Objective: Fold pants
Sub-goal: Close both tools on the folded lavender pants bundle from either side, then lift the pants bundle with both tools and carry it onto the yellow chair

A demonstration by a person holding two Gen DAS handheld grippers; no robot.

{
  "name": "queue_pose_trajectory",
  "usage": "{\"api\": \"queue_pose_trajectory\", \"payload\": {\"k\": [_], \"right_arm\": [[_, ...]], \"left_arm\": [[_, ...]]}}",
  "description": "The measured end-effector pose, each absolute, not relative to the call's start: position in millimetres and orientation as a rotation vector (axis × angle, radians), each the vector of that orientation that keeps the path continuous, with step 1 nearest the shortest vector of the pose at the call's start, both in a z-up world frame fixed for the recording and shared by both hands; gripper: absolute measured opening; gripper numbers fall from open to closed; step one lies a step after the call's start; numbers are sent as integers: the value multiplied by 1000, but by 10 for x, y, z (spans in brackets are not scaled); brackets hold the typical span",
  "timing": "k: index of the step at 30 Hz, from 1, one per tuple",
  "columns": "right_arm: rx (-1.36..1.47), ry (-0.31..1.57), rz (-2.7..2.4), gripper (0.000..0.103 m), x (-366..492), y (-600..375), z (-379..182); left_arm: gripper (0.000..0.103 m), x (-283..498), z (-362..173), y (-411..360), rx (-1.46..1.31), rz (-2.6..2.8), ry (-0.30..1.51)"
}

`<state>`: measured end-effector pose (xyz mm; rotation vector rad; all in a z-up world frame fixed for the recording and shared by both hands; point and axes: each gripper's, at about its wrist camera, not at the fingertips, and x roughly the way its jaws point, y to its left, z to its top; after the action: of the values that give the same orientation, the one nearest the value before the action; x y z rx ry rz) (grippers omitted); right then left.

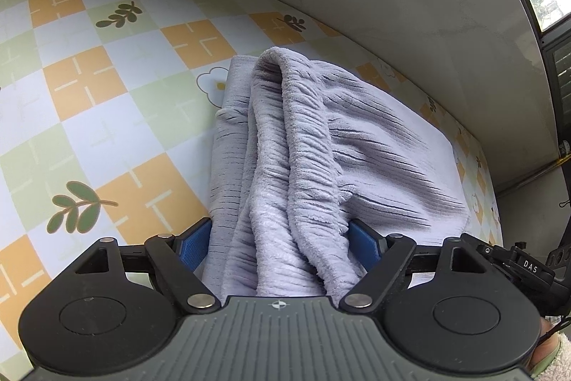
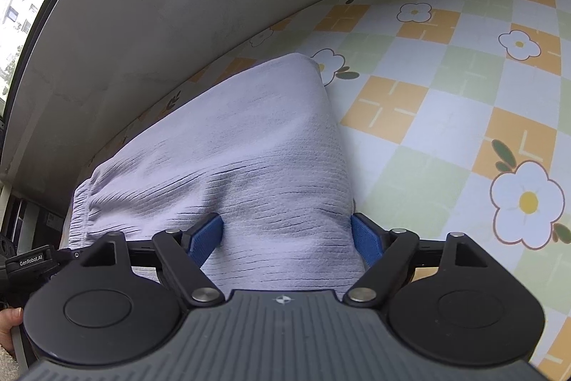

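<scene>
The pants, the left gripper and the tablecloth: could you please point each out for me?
pants (image 1: 307,145): left wrist view, on the bunched ribbed fold.
left gripper (image 1: 278,243): left wrist view, midway between its blue fingertips.
tablecloth (image 1: 107,116): left wrist view, on a bare checked patch.

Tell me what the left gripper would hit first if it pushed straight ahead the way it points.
The left gripper would meet the lavender pants first: bunched fabric already fills the space between its wide-set jaws. Whether the pads press it is unclear.

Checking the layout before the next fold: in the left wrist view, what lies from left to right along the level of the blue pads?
Checkered tablecloth → left blue pad → lavender pants → right blue pad → the other tool.
</scene>
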<state>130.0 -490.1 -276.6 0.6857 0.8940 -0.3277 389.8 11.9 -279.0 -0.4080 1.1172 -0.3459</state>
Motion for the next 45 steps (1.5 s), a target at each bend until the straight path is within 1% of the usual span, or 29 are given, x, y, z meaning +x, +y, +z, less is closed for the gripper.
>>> {"api": "queue_pose_trajectory", "payload": {"k": [4,5,6,7,8,9,10,11,12,19,21,22,23,25,28,32,34,35,36,37,38,39,40,42,45], "right_arm": [[689,902,-332,82,1341,-4874,-2795],[681,916,-318,80,1356,-4852,-2791],[671,928,-307,72,1369,-4829,-2790],[656,936,-300,69,1372,-4803,-2786],[640,937,-295,65,1367,-4779,-2775],[633,936,-290,59,1359,-4764,-2765],[632,935,-279,56,1350,-4752,-2756],[634,937,-270,51,1337,-4738,-2745],[631,942,-263,50,1326,-4718,-2736],[599,994,-207,51,1155,-4538,-2731],[593,986,-213,57,1132,-4522,-2745],[598,985,-223,58,1135,-4526,-2756],[612,987,-235,61,1153,-4540,-2772],[622,1000,-249,63,1199,-4543,-2786],[617,1011,-254,67,1234,-4533,-2805],[622,995,-276,67,1204,-4501,-2809],[616,1007,-298,62,1213,-4443,-2796],[605,1008,-314,58,1191,-4371,-2748],[582,1009,-324,54,1196,-4320,-2715],[563,1010,-333,51,1199,-4275,-2685],[538,1010,-347,45,1200,-4215,-2639],[516,1004,-361,38,1198,-4160,-2593],[500,994,-372,36,1191,-4112,-2553],[452,972,-382,24,1183,-3961,-2440],[373,939,-371,21,1187,-3752,-2275]], "left_arm": [[83,3897,-2783,48,-381,-329,1105],[82,3869,-2777,21,-365,-318,1098],[79,3830,-2768,-10,-345,-310,1091],[74,3799,-2764,-20,-340,-308,1089],[72,3767,-2758,-16,-346,-303,1084],[67,3741,-2750,-6,-355,-300,1081],[63,3699,-2736,15,-368,-298,1082],[62,3662,-2724,24,-378,-294,1087],[60,3621,-2717,30,-382,-290,1090],[60,3117,-2711,206,-448,-259,1133],[62,2998,-2729,257,-460,-255,1126],[63,2970,-2735,269,-464,-251,1120],[64,2955,-2749,297,-468,-246,1117],[68,2992,-2766,295,-465,-238,1120],[70,3057,-2769,268,-450,-245,1119],[71,3131,-2786,240,-441,-274,1108],[71,3151,-2799,219,-425,-282,1100],[70,3149,-2804,208,-410,-288,1092],[64,3143,-2808,208,-399,-297,1085],[61,3132,-2814,223,-400,-311,1077],[59,3118,-2820,256,-411,-322,1071],[55,3104,-2823,291,-424,-331,1066],[51,3085,-2814,320,-438,-338,1061],[47,3045,-2773,357,-442,-341,1046],[43,2963,-2713,393,-438,-324,1024]]}}
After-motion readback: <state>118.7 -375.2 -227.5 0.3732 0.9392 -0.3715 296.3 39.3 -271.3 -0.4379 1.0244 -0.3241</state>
